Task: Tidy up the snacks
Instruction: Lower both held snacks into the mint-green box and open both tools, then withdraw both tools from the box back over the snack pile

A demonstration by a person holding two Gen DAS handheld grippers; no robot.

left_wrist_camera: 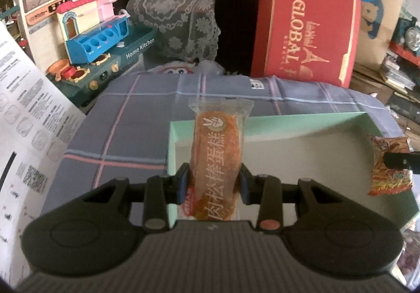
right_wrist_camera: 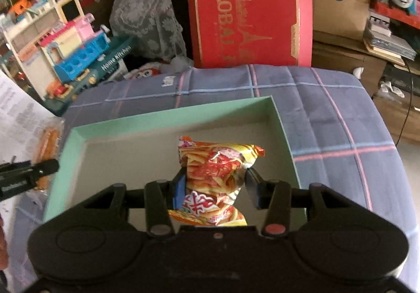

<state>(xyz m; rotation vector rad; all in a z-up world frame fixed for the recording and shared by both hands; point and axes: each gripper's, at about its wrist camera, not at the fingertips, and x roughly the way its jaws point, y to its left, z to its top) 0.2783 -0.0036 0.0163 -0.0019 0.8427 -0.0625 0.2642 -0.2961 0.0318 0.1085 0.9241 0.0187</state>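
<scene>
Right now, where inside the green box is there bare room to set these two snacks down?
The whole grey floor of the shallow mint-green cardboard box is bare. The plaid blue cloth right of it is free too. Crowded: toy kitchen and red gift box behind.

Tablecloth (right_wrist_camera: pixel 328 114): grey-blue plaid, pink and pale-blue lines. Box (right_wrist_camera: pixel 168 119): mint-green rim, off-white floor. Cake wrapper (left_wrist_camera: pixel 219 159): clear, orange-brown, white characters. Chip bag (right_wrist_camera: pixel 215 174): yellow-orange-red print. At 12 o'clock, carton (right_wrist_camera: pixel 249 11): red, gold lettering.
</scene>
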